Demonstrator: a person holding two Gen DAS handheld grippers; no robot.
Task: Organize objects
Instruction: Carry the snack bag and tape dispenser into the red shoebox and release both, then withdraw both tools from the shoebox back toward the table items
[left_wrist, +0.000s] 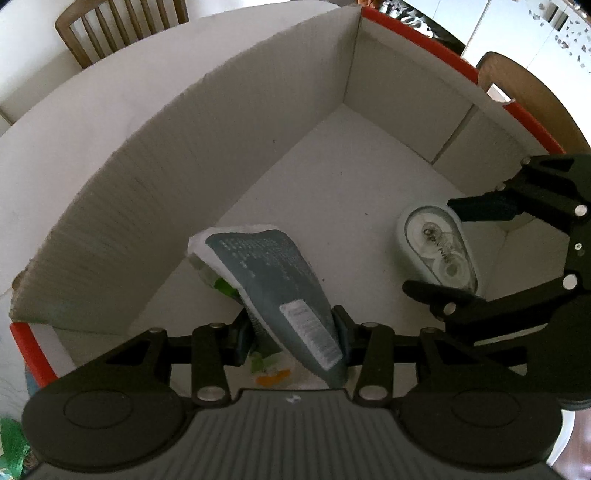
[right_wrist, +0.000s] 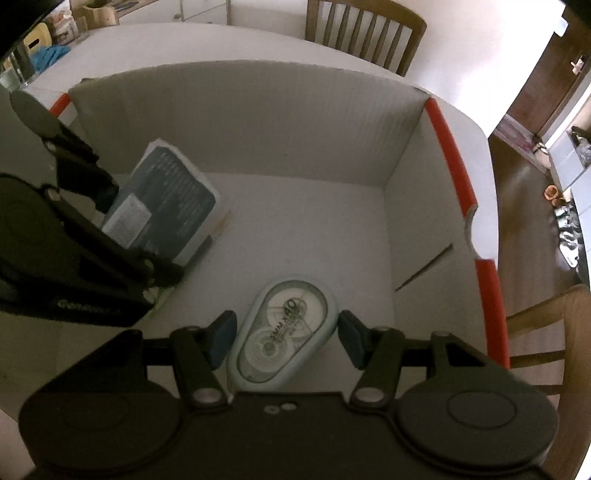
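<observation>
Clamping a dark grey packet between its blue pads, the left gripper points steeply down into the open cardboard box, its jaws pressed on the packet's lower sides while the packet's upper end tilts away toward the box's long far wall, a white label showing near the grip. Beside it the right gripper straddles a pale correction-tape dispenser whose clear window shows two reels and printed lettering; its right pad touches the dispenser's side, but on the left a narrow gap seems to show, so I cannot tell whether those jaws are truly gripping it or only standing around it. The dispenser sits low over the white box floor, nearer the right-hand wall, and the packet is toward the left half, the two well apart. Bits of green and orange wrapping lie on the floor under the left gripper. The box's rim is edged in red, it stands on a white table, and wooden chairs stand around the table's far edge
</observation>
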